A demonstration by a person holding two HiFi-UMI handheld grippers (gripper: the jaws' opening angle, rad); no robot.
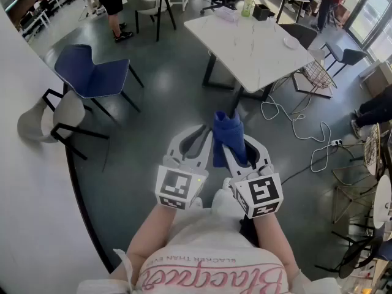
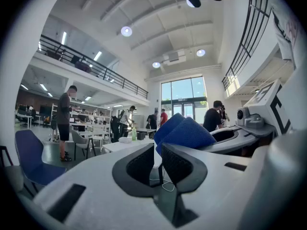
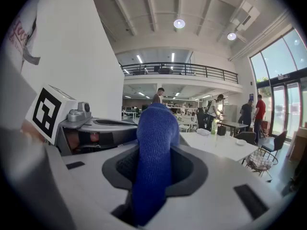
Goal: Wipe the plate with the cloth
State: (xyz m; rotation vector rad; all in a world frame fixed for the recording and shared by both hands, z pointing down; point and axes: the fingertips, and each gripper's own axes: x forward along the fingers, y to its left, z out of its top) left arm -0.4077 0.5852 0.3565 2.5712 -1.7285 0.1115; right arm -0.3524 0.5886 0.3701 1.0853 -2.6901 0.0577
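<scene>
A blue cloth [image 1: 228, 136] hangs folded between the jaws of my right gripper [image 1: 237, 141], which is shut on it. In the right gripper view the cloth [image 3: 154, 147] fills the gap of that gripper [image 3: 154, 163] and rises above it. My left gripper [image 1: 205, 131] is held close beside it on the left, with the cloth [image 2: 184, 131] just to its right. Its jaws [image 2: 158, 164] stand a narrow slit apart with nothing between them. A small white plate [image 1: 290, 42] lies on the white table [image 1: 245, 41] ahead, far beyond both grippers.
A blue chair [image 1: 92, 72] and a grey chair [image 1: 43, 124] stand at the left by a white wall. A white cable [image 1: 294, 118] lies on the floor beside the table, near a wire basket [image 1: 318, 75]. A green bottle [image 1: 247, 5] stands at the table's far end. People stand at the back.
</scene>
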